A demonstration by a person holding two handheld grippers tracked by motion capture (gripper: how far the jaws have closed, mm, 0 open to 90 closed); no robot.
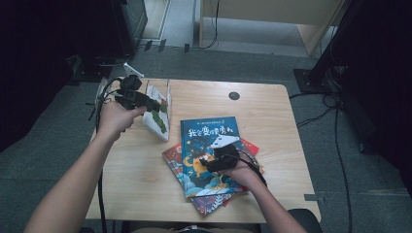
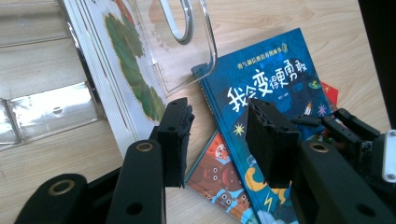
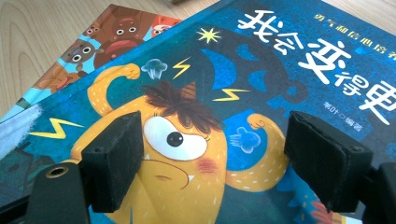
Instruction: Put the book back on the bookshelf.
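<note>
A blue picture book with a yellow monster on its cover tops a small stack in the middle of the table. An orange-red book pokes out from under it. My right gripper rests low over the blue book, open, its jaws straddling the monster's face with nothing pinched. At the table's back left a white book with green leaves leans in a clear plastic stand. My left gripper is beside that white book, and it stands open and empty.
The wooden table has a round cable hole at the back. In the left gripper view, the right gripper sits on the blue book. Cables and dark equipment lie on the floor around the table.
</note>
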